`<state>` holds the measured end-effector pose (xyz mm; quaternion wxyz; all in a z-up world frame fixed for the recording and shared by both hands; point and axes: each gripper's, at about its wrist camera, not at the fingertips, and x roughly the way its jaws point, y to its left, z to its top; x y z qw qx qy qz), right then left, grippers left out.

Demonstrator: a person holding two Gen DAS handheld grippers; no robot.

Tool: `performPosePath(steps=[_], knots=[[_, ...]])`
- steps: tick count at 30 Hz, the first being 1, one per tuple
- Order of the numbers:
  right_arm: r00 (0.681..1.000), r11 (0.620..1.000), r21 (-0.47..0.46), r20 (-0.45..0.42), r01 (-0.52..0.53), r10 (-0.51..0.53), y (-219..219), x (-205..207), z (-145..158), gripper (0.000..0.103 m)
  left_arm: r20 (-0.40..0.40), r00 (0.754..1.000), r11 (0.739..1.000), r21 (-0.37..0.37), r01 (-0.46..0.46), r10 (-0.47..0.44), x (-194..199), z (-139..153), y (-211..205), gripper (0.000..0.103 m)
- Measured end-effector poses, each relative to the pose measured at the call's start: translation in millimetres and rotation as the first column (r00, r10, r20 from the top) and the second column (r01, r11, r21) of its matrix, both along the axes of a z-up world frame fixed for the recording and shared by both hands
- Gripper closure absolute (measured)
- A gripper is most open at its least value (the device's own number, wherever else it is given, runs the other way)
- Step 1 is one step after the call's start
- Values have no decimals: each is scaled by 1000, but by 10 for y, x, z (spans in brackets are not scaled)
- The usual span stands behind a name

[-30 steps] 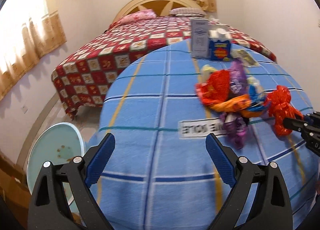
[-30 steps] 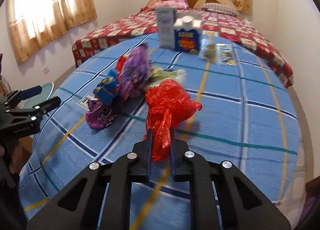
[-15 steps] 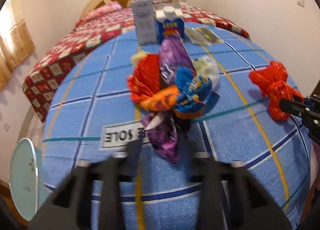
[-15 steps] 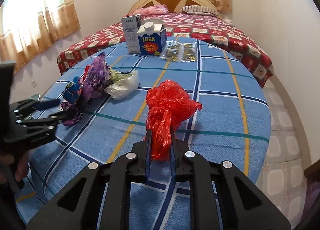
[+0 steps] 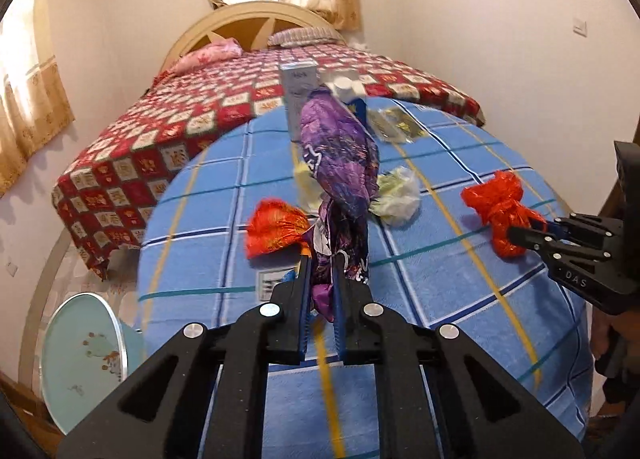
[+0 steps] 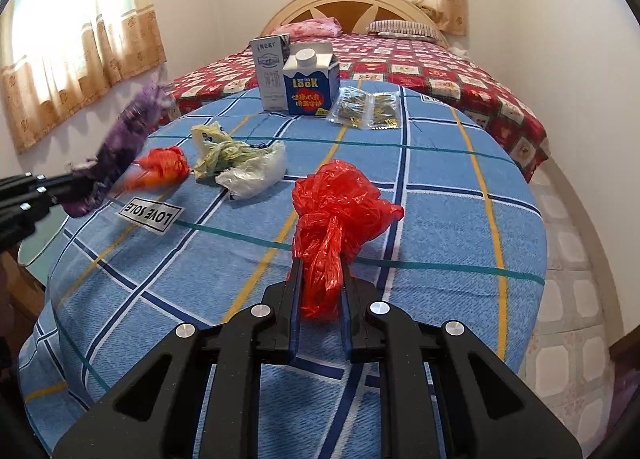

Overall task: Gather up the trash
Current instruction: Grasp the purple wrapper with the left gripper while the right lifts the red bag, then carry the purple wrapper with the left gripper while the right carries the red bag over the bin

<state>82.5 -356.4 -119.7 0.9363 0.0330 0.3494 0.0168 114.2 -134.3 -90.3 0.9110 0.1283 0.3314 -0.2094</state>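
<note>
My left gripper [image 5: 322, 259] has its jaws closing on the lower end of a purple snack wrapper [image 5: 340, 163], which stands up from the pads above the blue checked tablecloth [image 5: 440, 299]. In the right wrist view the purple wrapper [image 6: 120, 147] is blurred at the left, with the left gripper [image 6: 68, 183] below it. My right gripper [image 6: 320, 263] is shut on the knotted tail of a red plastic bag [image 6: 336, 203] and appears at the right as the right gripper [image 5: 520, 233] with the red bag [image 5: 496, 211]. A red-orange wrapper [image 5: 276, 227] and a crumpled white-green bag [image 5: 396, 195] lie on the cloth.
A blue milk carton [image 6: 310, 87], a grey carton [image 6: 270, 71] and clear sachets [image 6: 366, 107] stand at the table's far edge. A bed [image 5: 200, 111] with a red checked cover lies beyond. A pale blue bin [image 5: 84, 355] sits on the floor at the left.
My left gripper went from wide open to closed on the purple wrapper and pulled it up out of the pile. The right gripper kept its hold on the red bag.
</note>
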Motion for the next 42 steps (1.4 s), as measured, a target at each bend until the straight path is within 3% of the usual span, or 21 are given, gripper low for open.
performPosePath(steps=[14,29,42], knots=[[995,996,-13,44,-93,94,403,182,174,87,21,978,977,42,-208,207,159,2,871,93],[964,969,-60,108,-239,244,1269,752,454,87,28,941,941,32,-337,336,244,-34,1514,93],[931,935,-106,108,-338,349,1903,1075,527,87,12,902,901,50,-431,431,281,-103,2023,93]])
